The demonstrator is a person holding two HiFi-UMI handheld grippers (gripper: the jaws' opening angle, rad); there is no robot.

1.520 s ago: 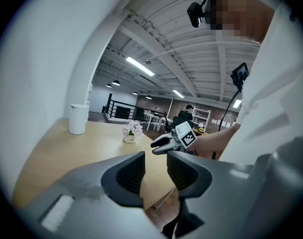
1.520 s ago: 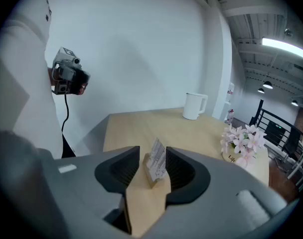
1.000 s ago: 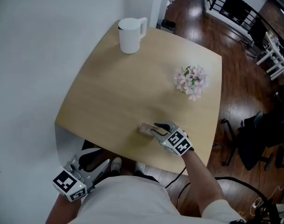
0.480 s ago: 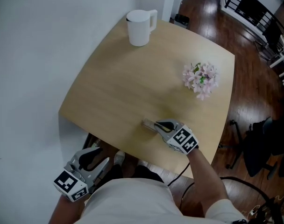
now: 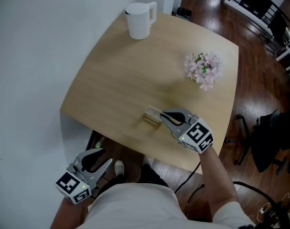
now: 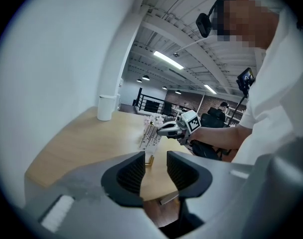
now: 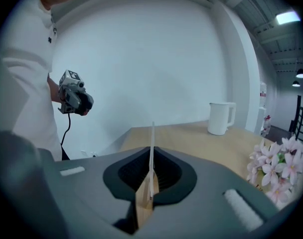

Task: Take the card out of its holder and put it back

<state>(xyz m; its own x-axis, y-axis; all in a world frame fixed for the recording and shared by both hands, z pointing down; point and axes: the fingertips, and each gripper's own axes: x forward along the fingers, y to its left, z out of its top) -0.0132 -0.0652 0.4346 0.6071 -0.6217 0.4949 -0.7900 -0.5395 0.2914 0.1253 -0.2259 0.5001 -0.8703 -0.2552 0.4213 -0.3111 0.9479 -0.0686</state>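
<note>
A white card (image 7: 152,151) stands on edge in a small wooden holder (image 5: 152,116) near the table's front edge. My right gripper (image 5: 165,118) is shut on the card. In the right gripper view the card rises thin between the pads, with the wooden holder (image 7: 143,205) below it. I cannot tell whether the card is clear of the slot. The left gripper view shows the card (image 6: 149,136), the holder (image 6: 149,161) and the right gripper (image 6: 167,129). My left gripper (image 5: 96,163) hangs open and holds nothing, below the table edge at the lower left.
On the wooden table (image 5: 111,85), a white jug (image 5: 139,19) stands at the far corner and pink flowers (image 5: 203,69) at the right side. A white wall runs along the left. A dark office chair (image 5: 274,142) stands on the wooden floor to the right.
The right gripper stays at the holder and its jaws have drawn together on the card. The left gripper has stayed low beside the table. The head camera has shifted slightly.
</note>
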